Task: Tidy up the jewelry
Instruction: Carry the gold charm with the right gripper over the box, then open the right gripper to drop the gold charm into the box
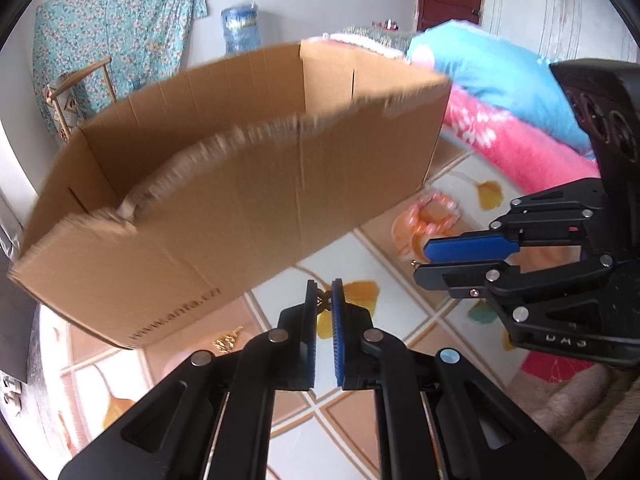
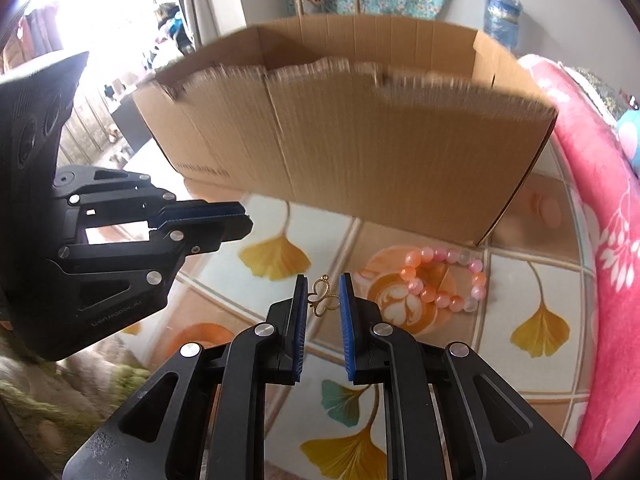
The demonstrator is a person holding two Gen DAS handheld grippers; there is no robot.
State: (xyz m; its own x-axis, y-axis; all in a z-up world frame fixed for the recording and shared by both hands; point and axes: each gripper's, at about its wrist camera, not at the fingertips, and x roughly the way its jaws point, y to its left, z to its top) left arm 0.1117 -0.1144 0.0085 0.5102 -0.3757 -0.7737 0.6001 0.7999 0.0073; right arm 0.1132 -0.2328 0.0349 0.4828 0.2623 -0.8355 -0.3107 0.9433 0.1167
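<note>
Ginkgo-patterned tablecloth (image 2: 540, 264) is seen beneath an open cardboard box (image 2: 360, 128). A gold butterfly charm (image 2: 323, 298) is pinched by the right gripper (image 2: 323, 300); another small trinket (image 1: 324, 301) is clamped by the left gripper (image 1: 324, 300). A pink bead bracelet (image 2: 448, 280) is left beside the box.

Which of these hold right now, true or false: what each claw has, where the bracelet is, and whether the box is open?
1. The right claw holds a gold butterfly pendant between its pads. True.
2. The bead bracelet is inside the cardboard box. False: it lies on the leaf-print tablecloth, in front of the box.
3. The left claw is wide open and empty. False: its fingers are nearly together on a small gold piece.
4. The cardboard box is open at the top. True.
</note>
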